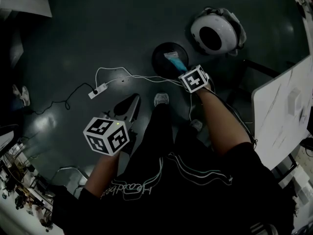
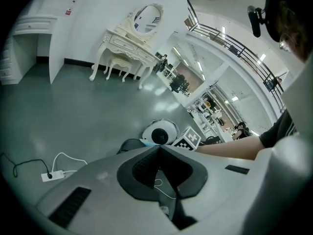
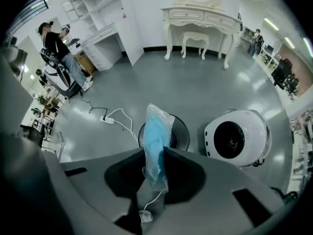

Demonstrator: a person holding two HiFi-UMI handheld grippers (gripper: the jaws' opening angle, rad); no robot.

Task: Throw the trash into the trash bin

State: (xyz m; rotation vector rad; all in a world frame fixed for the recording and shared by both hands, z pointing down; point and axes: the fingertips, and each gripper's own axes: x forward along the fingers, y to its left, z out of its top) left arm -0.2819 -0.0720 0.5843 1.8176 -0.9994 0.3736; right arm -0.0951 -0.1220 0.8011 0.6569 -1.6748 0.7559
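- The right gripper [image 3: 155,153] is pinching a blue plastic bag [image 3: 157,130] of trash, dangling it over the round black trash bin [image 3: 182,133].
- The left gripper [image 2: 159,148] is hovering at the bin's 7 o'clock in the head view, its jaws closed on nothing.

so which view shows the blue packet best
The right gripper view: the blue packet fills its centre, pinched in the right gripper above the bin. Head view shows a small scrap; left gripper view barely a sliver.

Looks like open lab hall: white dressing table [image 3: 203,16] far ahead of right gripper [image 3: 155,153], cluttered workbenches [image 3: 41,104] left, mezzanine railing [image 2: 230,40].
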